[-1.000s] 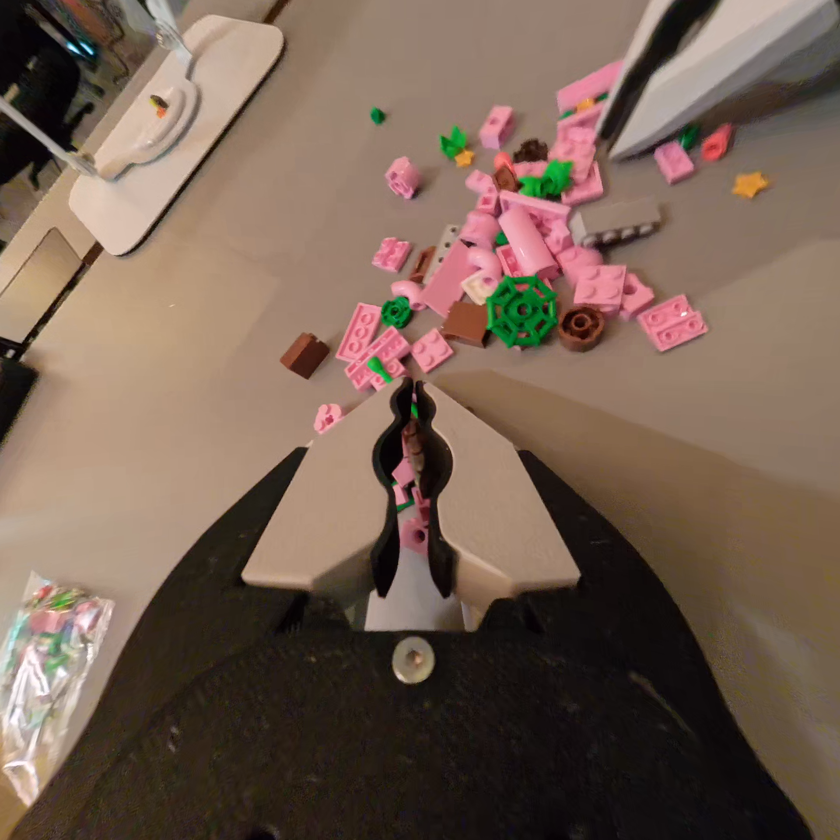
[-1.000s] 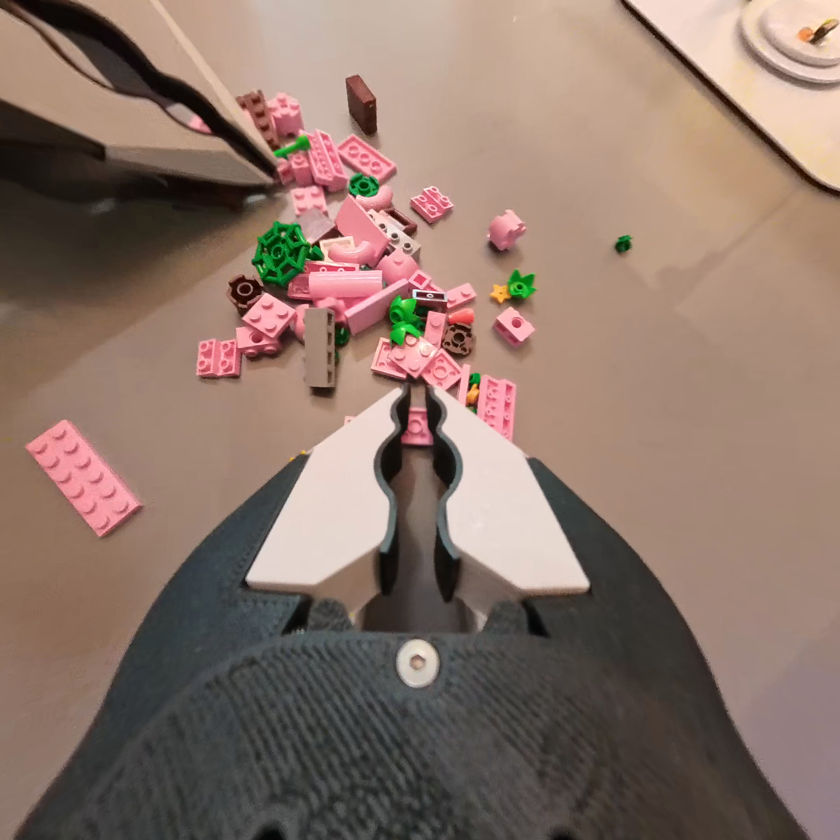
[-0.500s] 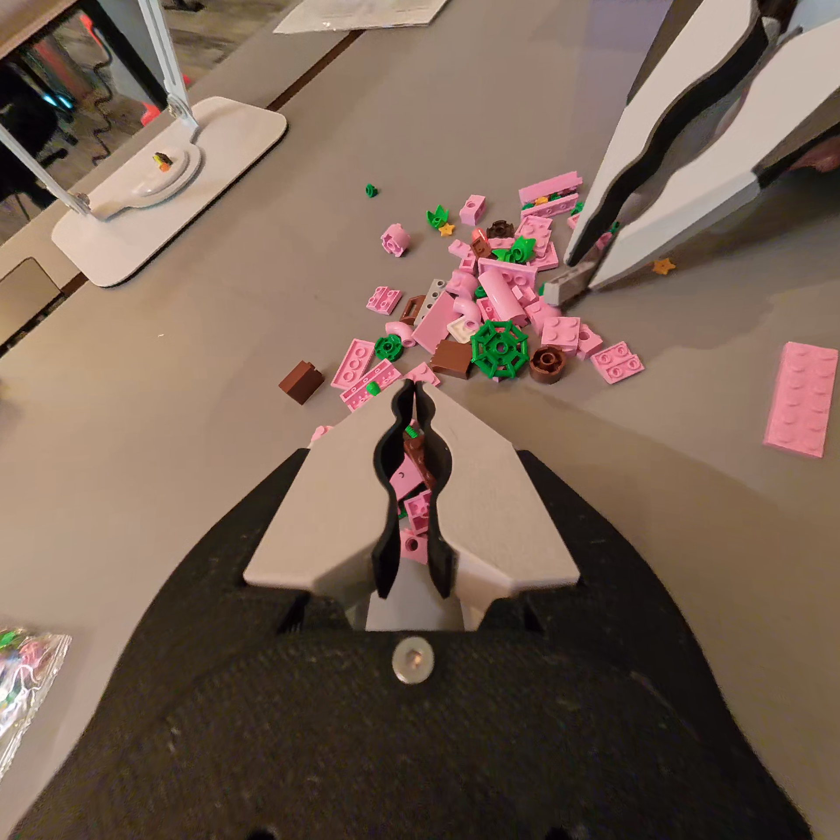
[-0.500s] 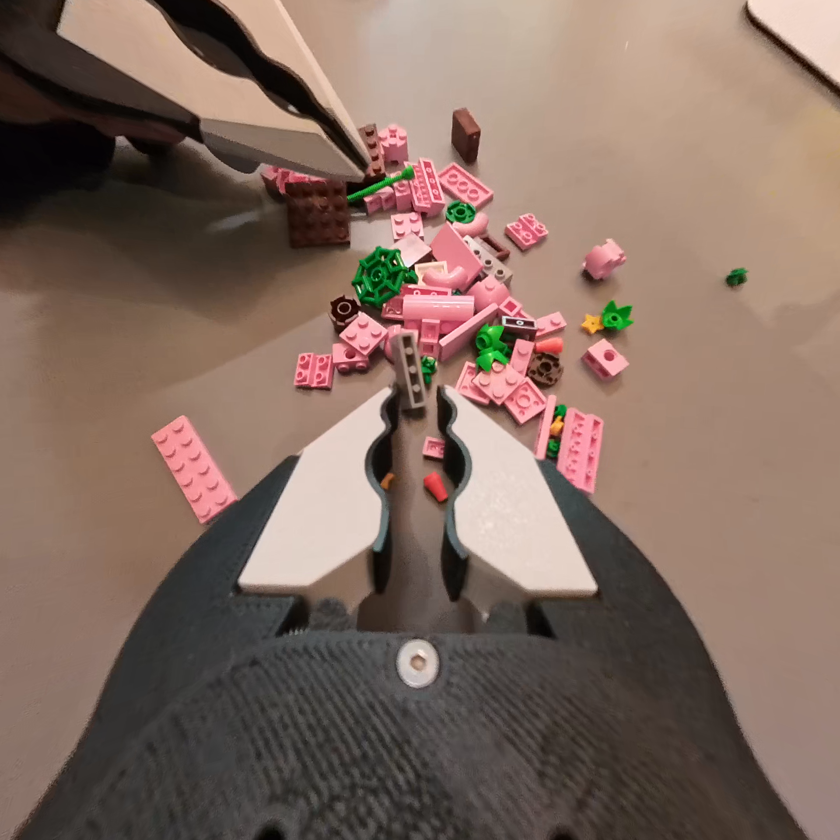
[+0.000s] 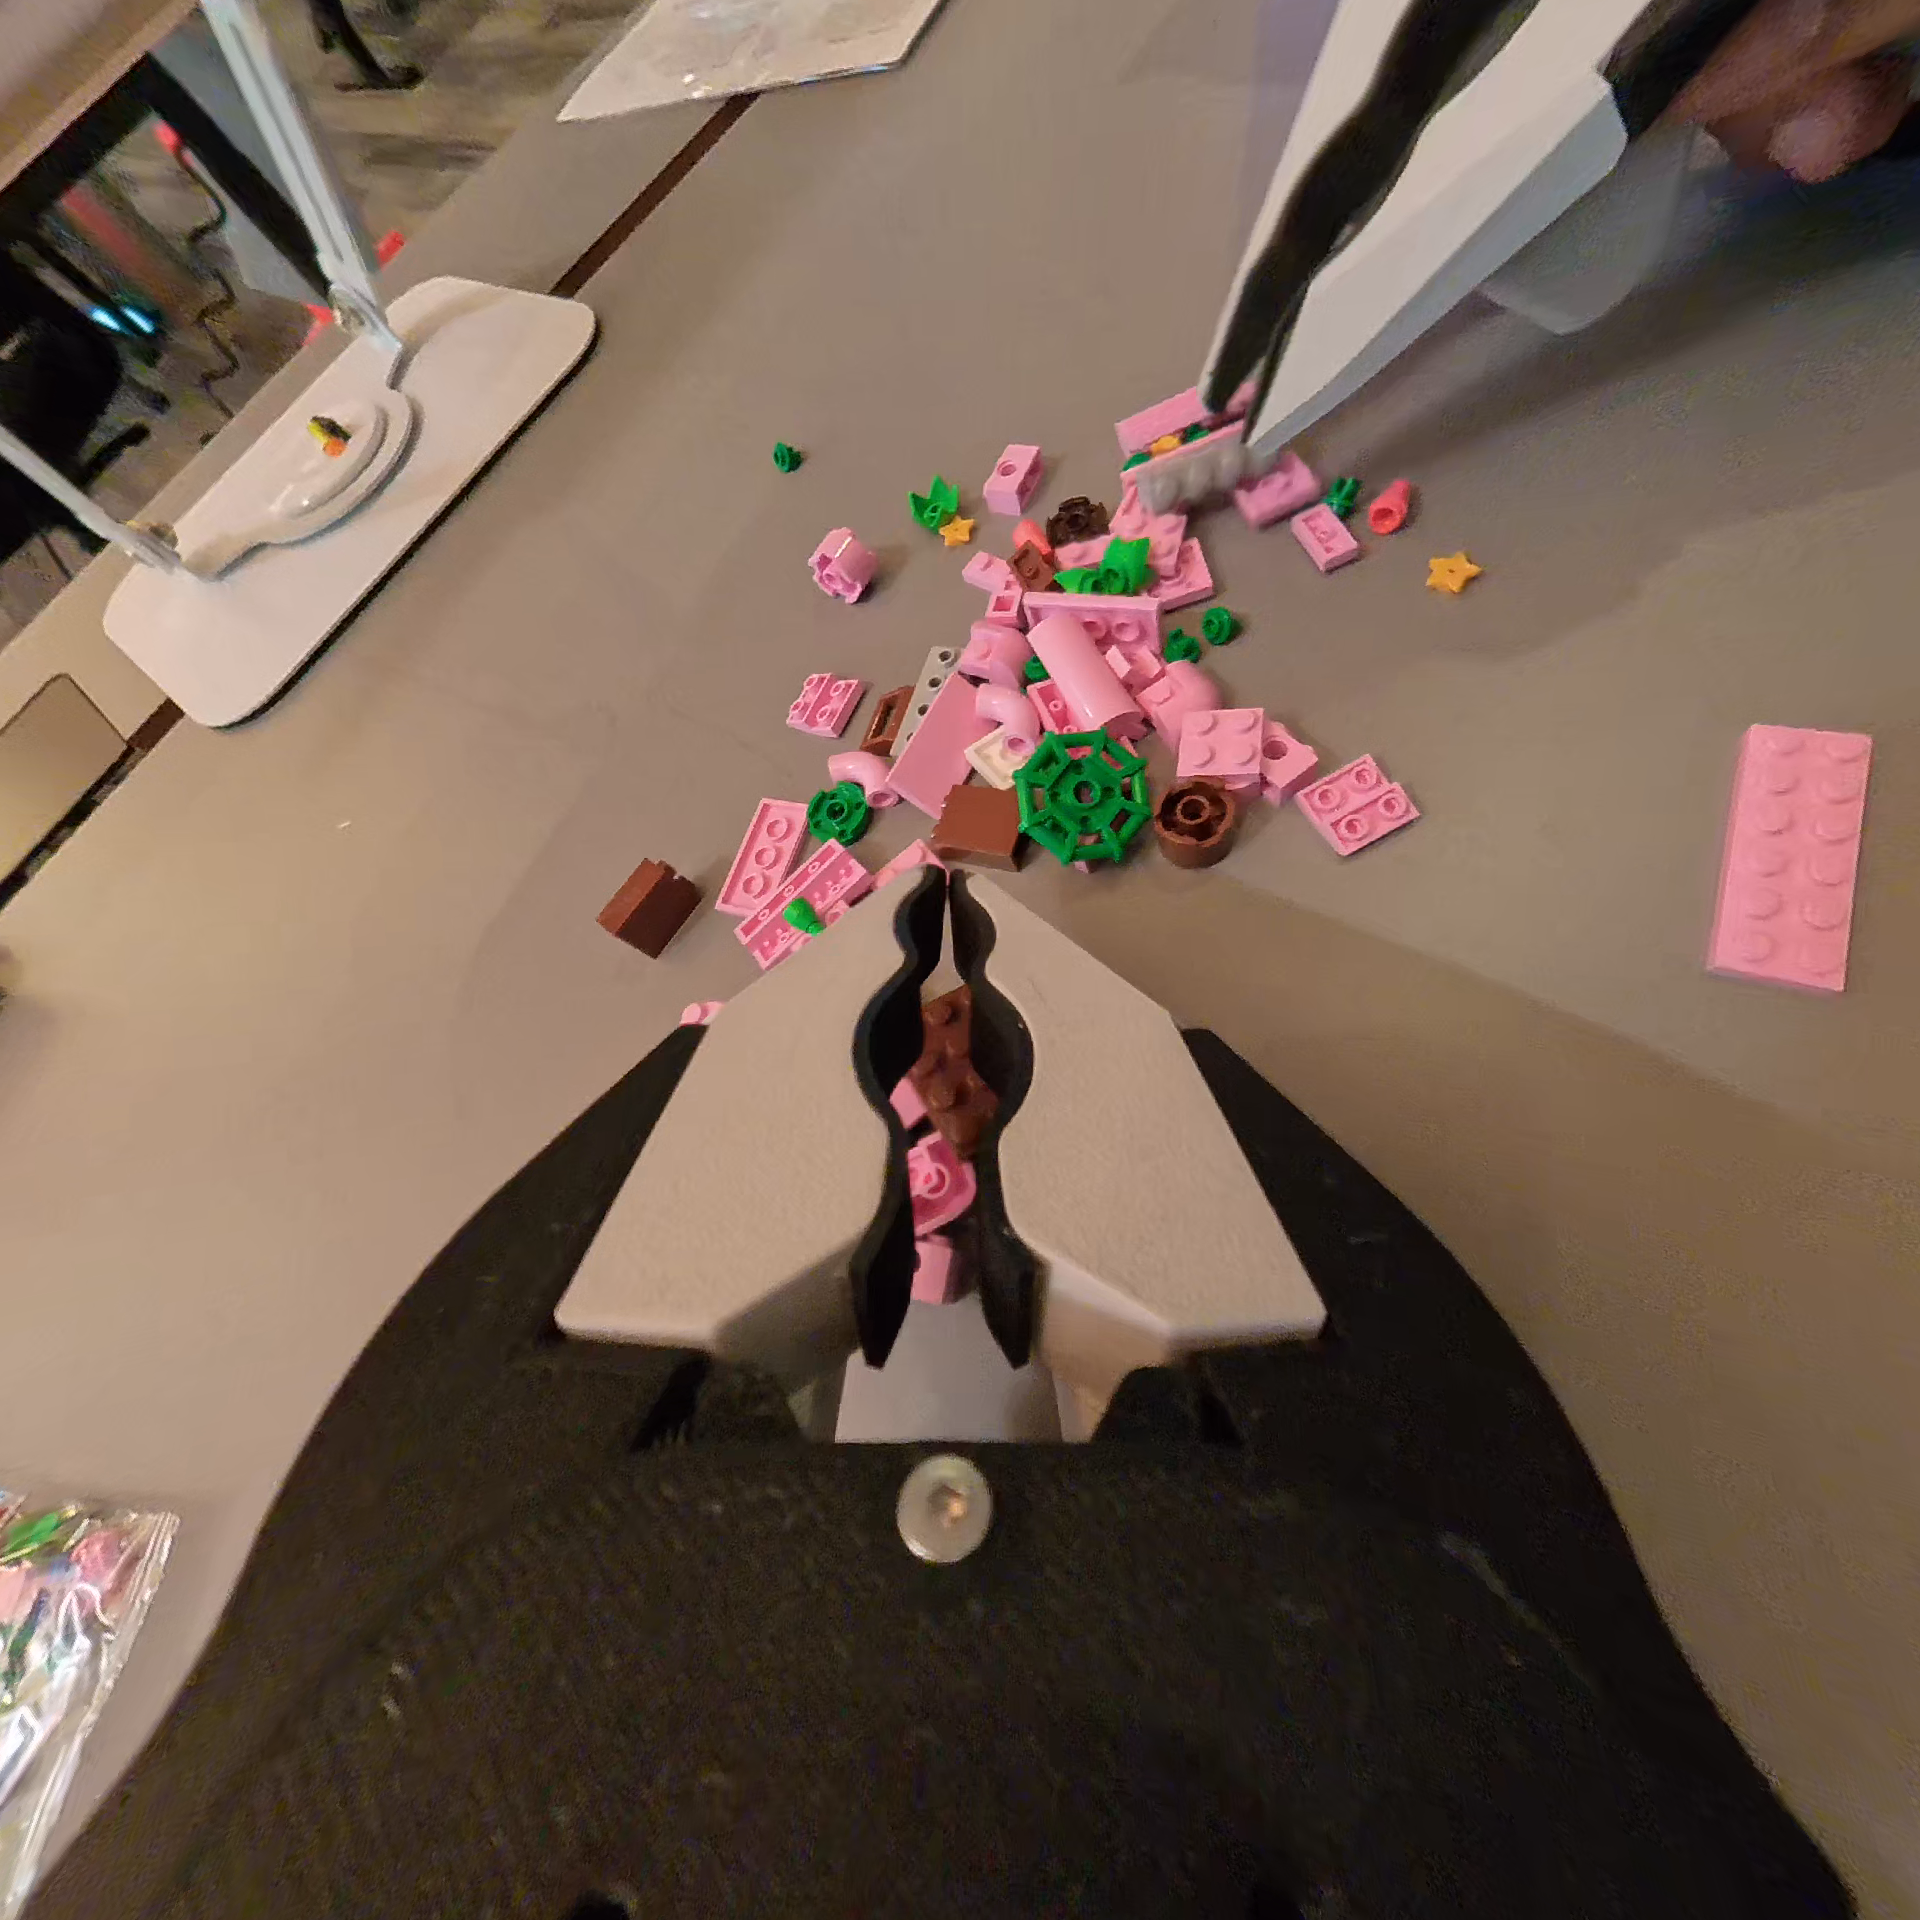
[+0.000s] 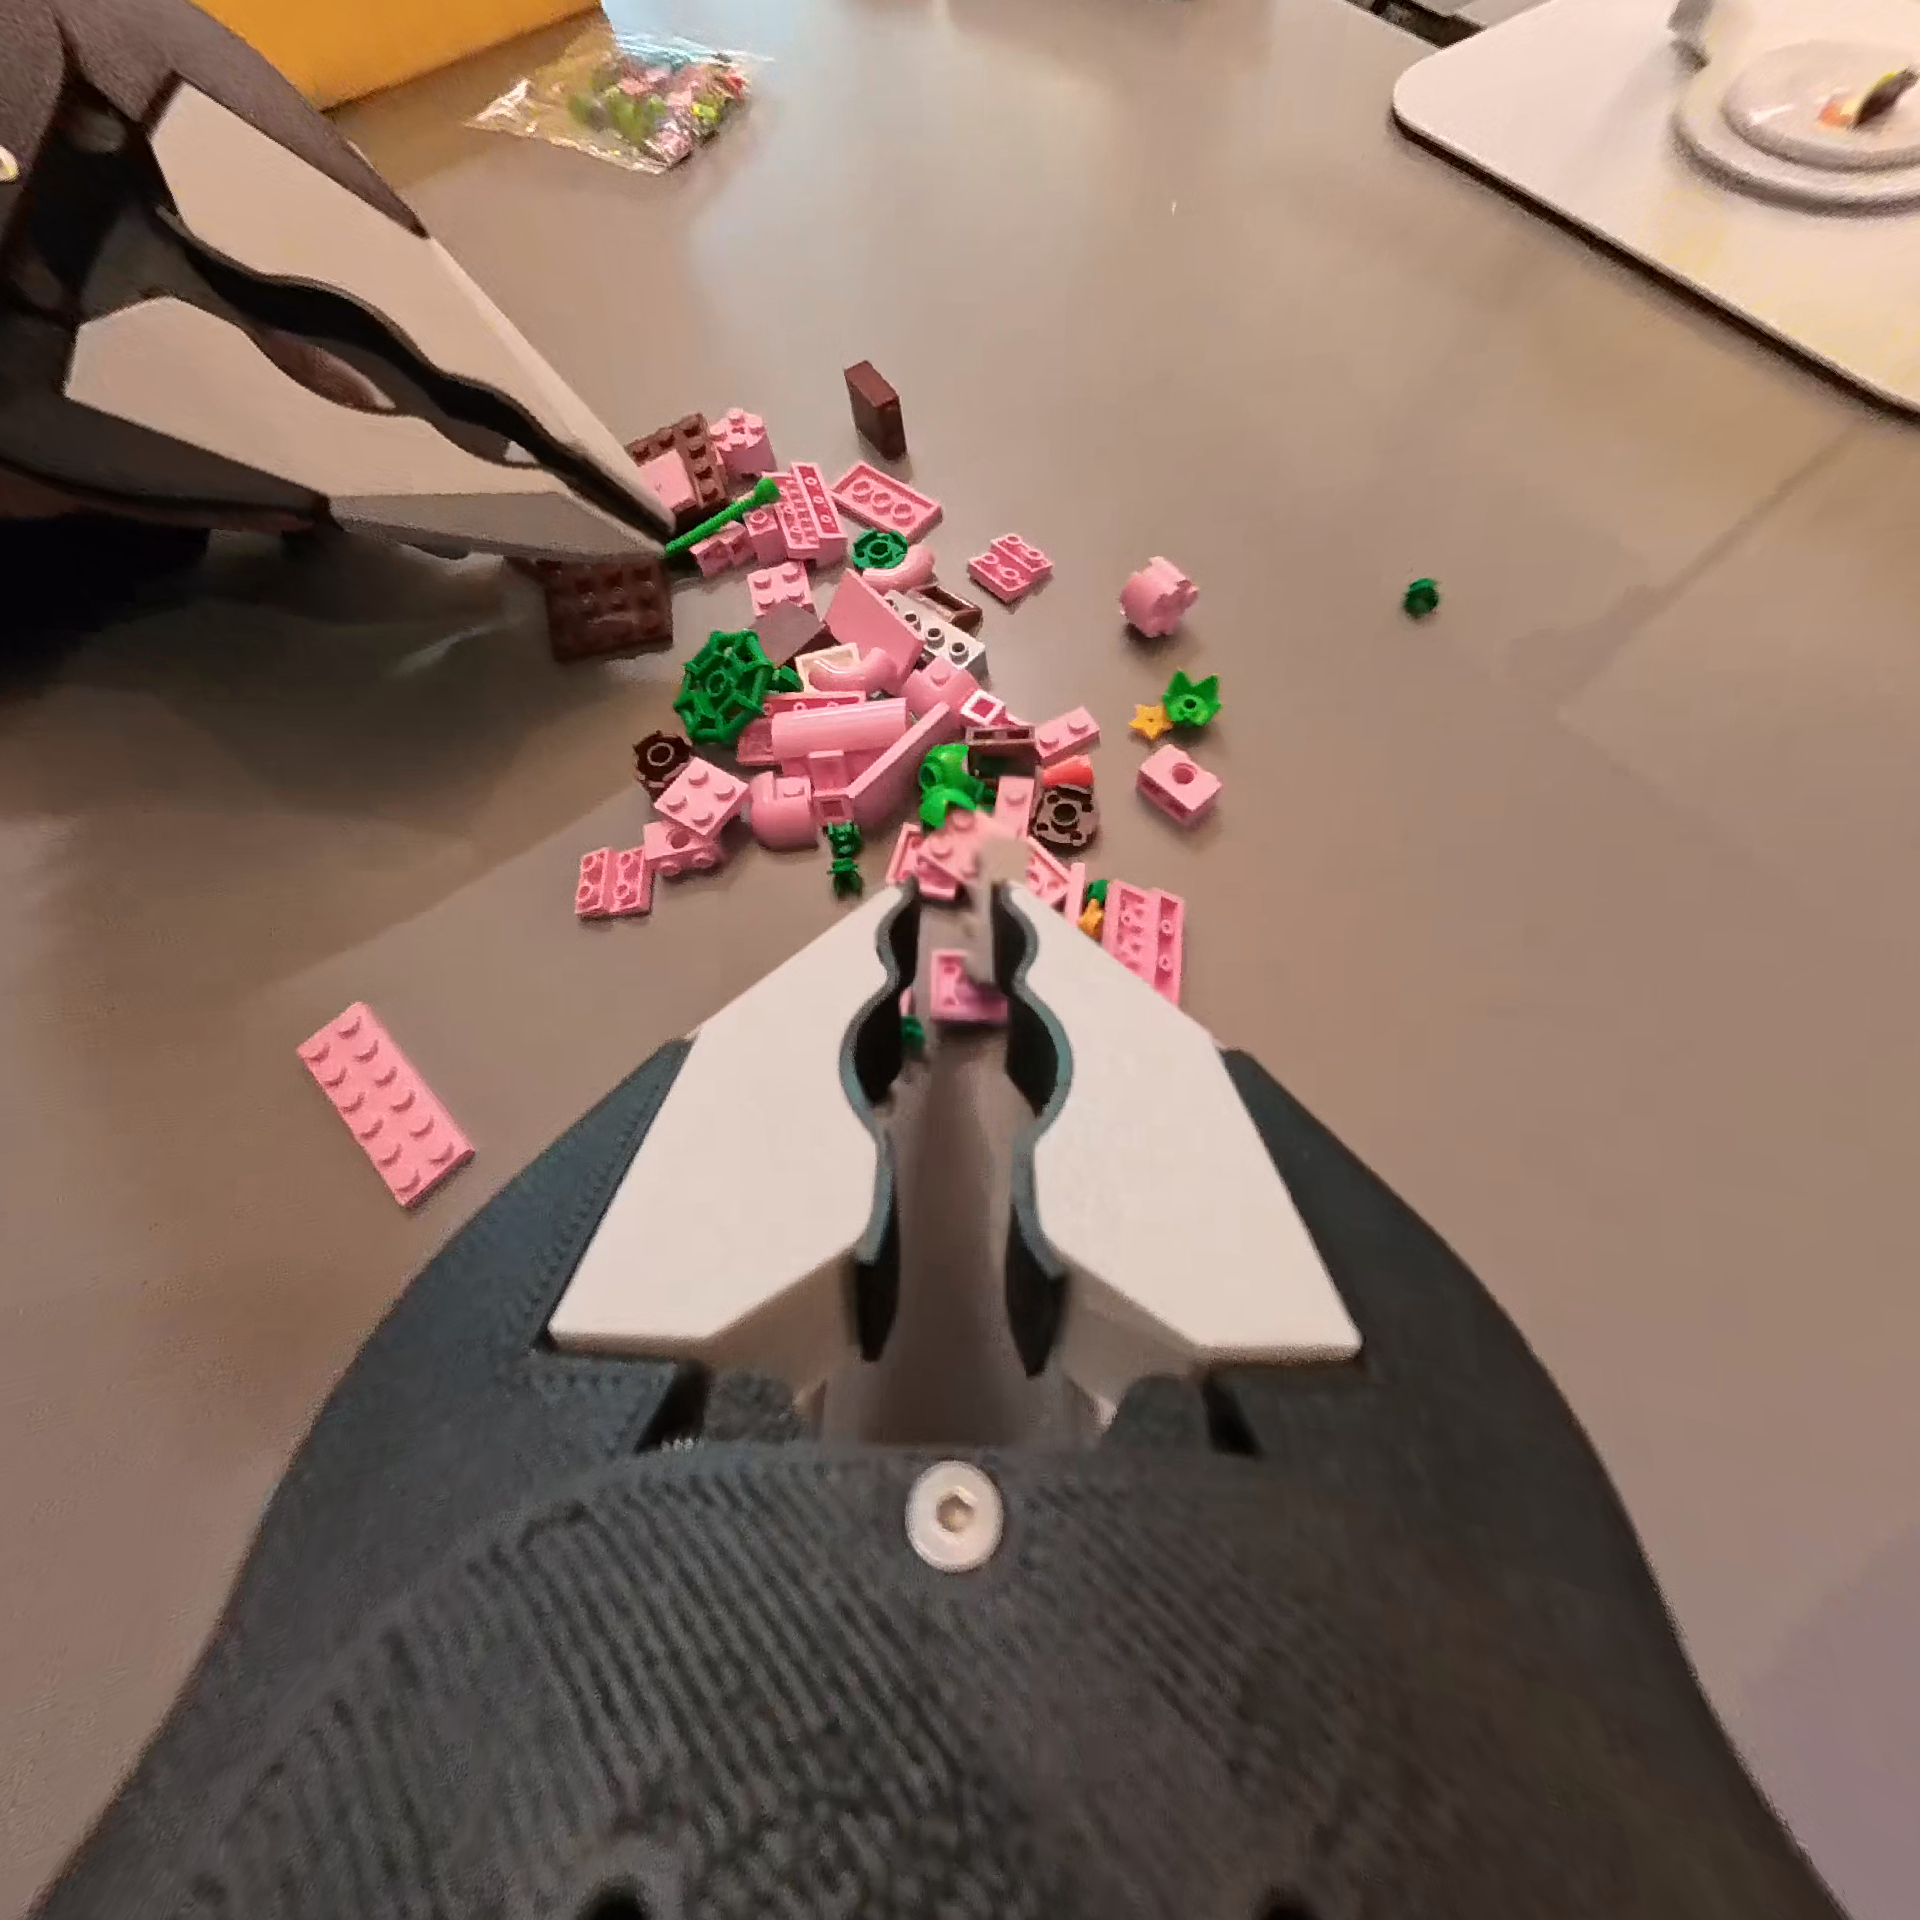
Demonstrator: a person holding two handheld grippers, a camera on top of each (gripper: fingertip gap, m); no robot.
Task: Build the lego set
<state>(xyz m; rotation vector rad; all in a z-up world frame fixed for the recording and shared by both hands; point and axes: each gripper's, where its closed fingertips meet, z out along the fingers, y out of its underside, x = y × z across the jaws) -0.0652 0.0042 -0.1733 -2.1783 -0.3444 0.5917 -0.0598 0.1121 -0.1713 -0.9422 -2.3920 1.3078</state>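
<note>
Since half a second ago we are lifting the grey studded lego brick point(image 6: 982, 883) out of the heap: it was lying at the pile's near edge, and now the right tongs point(image 6: 954, 902) are pinching it above the pieces, a pink plate point(image 6: 940, 852) seemingly clinging to it (blur makes that hard to confirm). The left tongs point(image 5: 948, 883) are pulling back slightly, and they are pressed together at the tips, with the dark brown square studded plate point(image 6: 608, 608) just under them in the right wrist view; whether they are actually gripping it we cannot tell.

We are judging the build as barely begun. The loose pile of pink, green and brown lego pieces point(image 5: 1070, 686) is lying scattered on the grey surface point(image 5: 416, 1039), the long pink studded plate point(image 5: 1787, 857) is sitting apart and untouched, and a clear bag of further pieces point(image 6: 623, 99) is waiting unopened at the far edge. Nearly every joining step is remaining.
</note>
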